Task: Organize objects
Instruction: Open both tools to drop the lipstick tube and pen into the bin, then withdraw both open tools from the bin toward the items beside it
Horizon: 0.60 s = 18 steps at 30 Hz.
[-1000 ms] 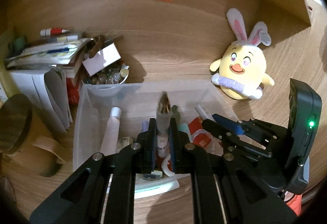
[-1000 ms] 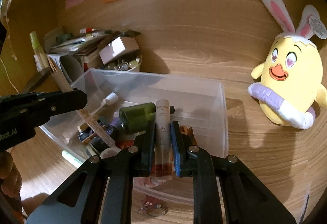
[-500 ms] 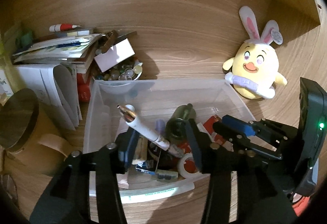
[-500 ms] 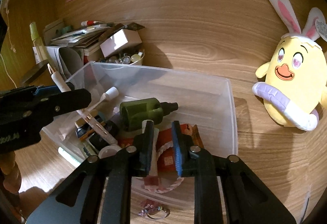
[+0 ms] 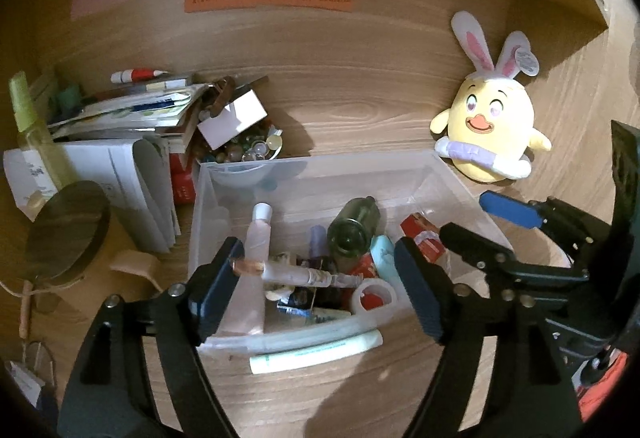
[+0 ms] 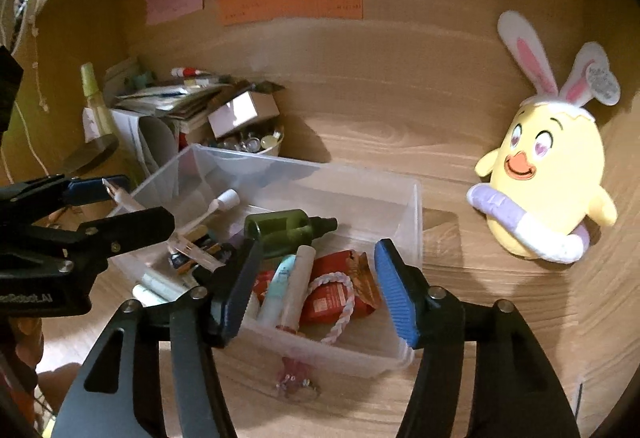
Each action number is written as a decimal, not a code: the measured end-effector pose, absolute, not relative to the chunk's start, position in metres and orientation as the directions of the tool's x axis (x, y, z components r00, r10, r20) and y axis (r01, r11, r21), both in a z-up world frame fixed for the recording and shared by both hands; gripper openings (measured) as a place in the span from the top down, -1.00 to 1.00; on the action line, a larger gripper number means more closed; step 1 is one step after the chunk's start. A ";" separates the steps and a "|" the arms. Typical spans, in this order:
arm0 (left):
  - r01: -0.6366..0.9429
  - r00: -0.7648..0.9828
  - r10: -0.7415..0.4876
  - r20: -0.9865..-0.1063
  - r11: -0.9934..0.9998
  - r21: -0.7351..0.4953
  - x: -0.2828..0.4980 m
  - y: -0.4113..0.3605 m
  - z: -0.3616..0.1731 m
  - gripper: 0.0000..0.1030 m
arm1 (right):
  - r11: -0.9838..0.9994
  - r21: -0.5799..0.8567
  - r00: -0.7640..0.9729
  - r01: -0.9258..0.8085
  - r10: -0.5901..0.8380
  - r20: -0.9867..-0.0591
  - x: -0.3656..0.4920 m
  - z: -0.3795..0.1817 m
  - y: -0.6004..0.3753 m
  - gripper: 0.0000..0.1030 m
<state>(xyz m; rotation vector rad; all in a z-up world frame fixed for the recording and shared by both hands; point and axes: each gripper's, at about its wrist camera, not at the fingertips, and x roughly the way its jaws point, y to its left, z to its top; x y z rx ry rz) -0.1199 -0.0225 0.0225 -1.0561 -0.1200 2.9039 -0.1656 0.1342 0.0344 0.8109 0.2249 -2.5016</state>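
A clear plastic bin point(image 5: 320, 163) point(image 6: 416, 206) holds several small toiletries, among them a green bottle point(image 5: 354, 226) point(image 6: 288, 226). My left gripper point(image 5: 320, 286) point(image 6: 120, 204) hangs over the bin's near left corner with its jaws opening. A slim pen with a copper end point(image 5: 304, 276) point(image 6: 192, 248) lies slanted on the pile between them, the copper end right at one pad. My right gripper point(image 6: 316, 290) point(image 5: 488, 226) is over the near right side, jaws opening. A pale tube with a red-brown end point(image 6: 298, 286) lies loose in the bin below them.
A yellow plush chick point(image 5: 492, 126) point(image 6: 548, 174) sits right of the bin. A stack of papers and books point(image 5: 132, 110), a bowl of beads point(image 5: 244, 150) and a round disc point(image 5: 68, 226) crowd the left. A pale tube point(image 5: 316, 354) and a small trinket point(image 6: 296, 384) lie before the bin.
Both grippers went from shut to open. The pen tipped out of the left jaws onto the pile, and the pale tube dropped from the right jaws into the bin. Both hands drew back a little.
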 end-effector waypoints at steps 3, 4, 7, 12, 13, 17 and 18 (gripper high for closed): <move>-0.025 -0.768 0.083 -0.635 -0.995 -0.100 -0.110 -0.024 0.025 -0.71 | -0.863 -0.014 -0.713 0.505 -0.408 -0.570 -0.155 0.040 0.138 -0.28; -0.025 -0.770 0.081 -0.633 -0.995 -0.096 -0.108 -0.023 0.026 -0.71 | -0.864 -0.019 -0.719 0.503 -0.407 -0.563 -0.152 0.042 0.140 -0.31; -0.033 -0.777 0.072 -0.626 -0.997 -0.073 -0.098 -0.021 0.029 -0.71 | -0.868 -0.025 -0.735 0.495 -0.404 -0.544 -0.141 0.046 0.145 -0.34; -0.040 -0.781 0.054 -0.622 -0.999 -0.036 -0.082 -0.019 0.029 -0.72 | -0.874 -0.028 -0.739 0.485 -0.393 -0.547 -0.129 0.044 0.156 -0.43; -0.041 -0.780 0.053 -0.624 -0.999 -0.034 -0.079 -0.019 0.027 -0.73 | -0.875 -0.029 -0.739 0.483 -0.389 -0.550 -0.127 0.043 0.158 -0.43; -0.036 -0.765 0.040 -0.643 -0.999 -0.020 -0.071 -0.021 0.017 -0.73 | -0.879 -0.032 -0.734 0.476 -0.377 -0.565 -0.122 0.036 0.165 -0.43; -0.036 -0.760 0.040 -0.648 -0.999 -0.020 -0.069 -0.022 0.015 -0.73 | -0.878 -0.035 -0.729 0.477 -0.373 -0.574 -0.120 0.032 0.166 -0.43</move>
